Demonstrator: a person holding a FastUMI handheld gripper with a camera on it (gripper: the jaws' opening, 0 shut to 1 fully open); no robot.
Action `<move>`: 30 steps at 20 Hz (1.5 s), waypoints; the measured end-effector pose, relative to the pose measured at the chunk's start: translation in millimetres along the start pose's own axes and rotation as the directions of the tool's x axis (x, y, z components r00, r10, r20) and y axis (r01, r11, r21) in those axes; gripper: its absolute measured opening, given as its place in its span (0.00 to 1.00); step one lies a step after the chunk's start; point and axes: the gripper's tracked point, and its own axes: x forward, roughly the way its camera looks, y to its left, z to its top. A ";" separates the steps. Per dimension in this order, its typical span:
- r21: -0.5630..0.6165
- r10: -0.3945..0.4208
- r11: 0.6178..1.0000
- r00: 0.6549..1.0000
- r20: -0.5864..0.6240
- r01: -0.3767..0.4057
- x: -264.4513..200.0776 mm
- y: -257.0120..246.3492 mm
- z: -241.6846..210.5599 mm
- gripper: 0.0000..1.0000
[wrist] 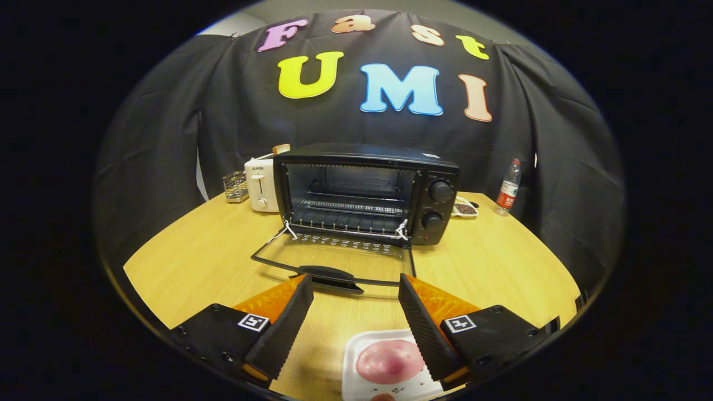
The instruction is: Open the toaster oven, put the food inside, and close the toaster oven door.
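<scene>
A black toaster oven [365, 192] stands on the wooden table [211, 262] beyond my fingers. Its glass door [334, 259] is folded down flat toward me, and the handle [328, 274] lies just ahead of the left fingertip. A wire rack [348, 214] shows inside the cavity. Below the fingers, a white tray [356, 367] holds a pink rounded piece of food [389, 361]; the right finger [423, 328] partly covers it. My gripper [356, 287] is open with nothing between the fingers.
A white toaster [262, 184] and a small wire holder [236, 186] stand left of the oven. A small dish of dark bits [465, 209] and a water bottle [508, 188] are on its right.
</scene>
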 end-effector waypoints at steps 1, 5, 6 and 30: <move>0.007 0.004 1.000 1.000 -0.014 -0.003 -4.1 -8.3 -0.9 0.98; 0.050 0.052 0.998 0.995 -0.087 -0.048 -12.6 -37.2 -7.6 0.98; 0.053 0.066 0.997 0.991 -0.115 -0.060 -13.5 -44.7 -11.5 0.98; 0.177 0.311 0.947 0.627 -0.714 -0.268 -29.6 -96.9 -124.4 0.58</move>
